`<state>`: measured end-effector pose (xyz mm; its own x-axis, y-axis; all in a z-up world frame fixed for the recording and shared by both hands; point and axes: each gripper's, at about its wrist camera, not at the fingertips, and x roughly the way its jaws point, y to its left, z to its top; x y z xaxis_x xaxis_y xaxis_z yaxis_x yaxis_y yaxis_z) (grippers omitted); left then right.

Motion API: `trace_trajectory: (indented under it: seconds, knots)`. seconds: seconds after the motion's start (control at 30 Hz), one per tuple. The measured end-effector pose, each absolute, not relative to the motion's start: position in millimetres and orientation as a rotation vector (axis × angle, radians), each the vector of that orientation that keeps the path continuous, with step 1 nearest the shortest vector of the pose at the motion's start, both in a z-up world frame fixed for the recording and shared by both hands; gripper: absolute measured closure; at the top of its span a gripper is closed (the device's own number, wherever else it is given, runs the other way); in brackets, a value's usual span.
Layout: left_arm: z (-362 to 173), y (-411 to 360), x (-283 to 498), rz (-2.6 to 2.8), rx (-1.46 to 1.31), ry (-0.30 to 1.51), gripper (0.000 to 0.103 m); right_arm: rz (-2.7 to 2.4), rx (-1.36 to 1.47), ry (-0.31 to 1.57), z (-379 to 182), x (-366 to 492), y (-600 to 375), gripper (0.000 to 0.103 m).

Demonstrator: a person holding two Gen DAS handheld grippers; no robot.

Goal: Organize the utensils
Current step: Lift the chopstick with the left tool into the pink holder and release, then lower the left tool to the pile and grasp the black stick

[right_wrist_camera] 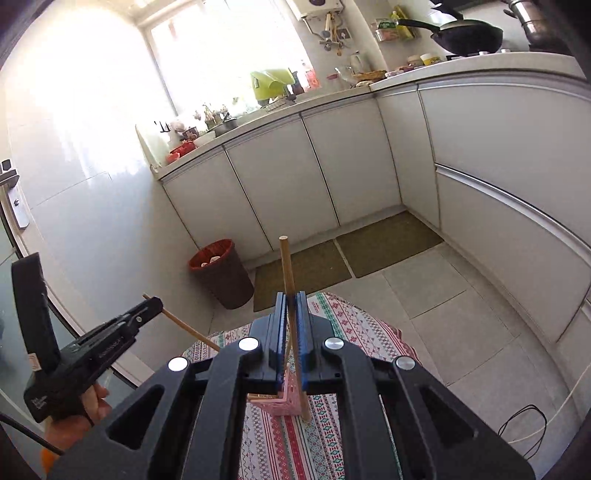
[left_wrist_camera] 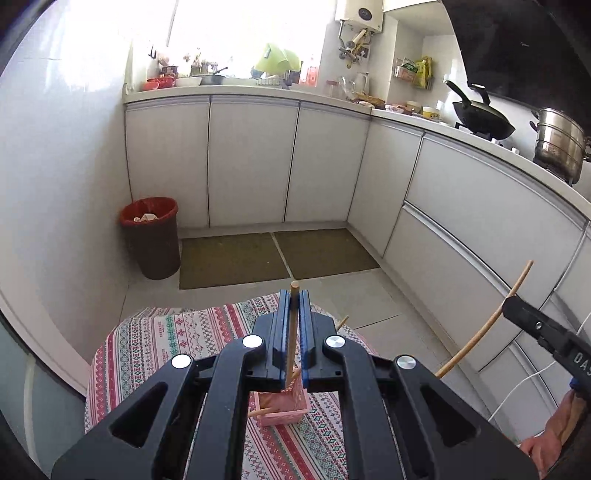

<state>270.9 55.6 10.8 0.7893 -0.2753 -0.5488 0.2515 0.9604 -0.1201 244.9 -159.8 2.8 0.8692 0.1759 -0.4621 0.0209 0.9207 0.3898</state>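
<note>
The left gripper [left_wrist_camera: 294, 299] and the right gripper [right_wrist_camera: 291, 299] each pinch one wooden chopstick [left_wrist_camera: 291, 332] above the table [left_wrist_camera: 147, 332]. Below sits a pink basket [left_wrist_camera: 284, 408] holding what looks like more chopsticks.

Daylit from a blown-out window [left_wrist_camera: 236, 33], glare washing the left wall [right_wrist_camera: 74, 110]; sharp centre, fisheye-bent edges, dark corner vignetting.

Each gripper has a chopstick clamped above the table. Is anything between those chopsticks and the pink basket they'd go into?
Nothing visible. The left gripper and right gripper each hold a chopstick above the pink basket, whose top is open. One chopstick already leans over its rim, leaving room.
</note>
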Motion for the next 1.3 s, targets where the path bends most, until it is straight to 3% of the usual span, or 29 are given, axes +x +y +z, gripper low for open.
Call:
trace_trajectory:
  seconds: [0.17,0.33,0.4,0.47,0.6,0.67,0.9,1.03,1.3]
  knots:
    - [-28,59,291,-0.255,-0.041,0.705,0.096,0.107,0.413,0.527,0,269,-144,0.098]
    - [-23,90,269,-0.196,-0.142,0.617,0.092,0.13,0.418,0.527,-4,288,-125,0.098]
    - [-13,104,252,-0.156,-0.179,0.554,0.086,0.139,0.411,0.535,-9,296,-117,0.098]
    - [-6,118,236,-0.116,-0.208,0.506,0.074,0.144,0.398,0.537,-15,301,-109,0.098]
    - [-4,137,219,-0.069,-0.271,0.466,0.062,0.172,0.379,0.557,-36,319,-91,0.097]
    - [-9,140,216,-0.043,-0.265,0.458,0.054,0.195,0.369,0.567,-50,326,-84,0.093]
    - [-11,137,206,-0.029,-0.232,0.461,0.05,0.123,0.321,0.541,-52,302,-90,0.066]
    - [-10,126,192,-0.039,-0.218,0.458,0.032,0.07,0.261,0.526,-45,275,-97,0.056]
    - [-25,92,170,-0.071,-0.147,0.51,0.02,-0.028,0.208,0.521,-49,221,-119,0.017]
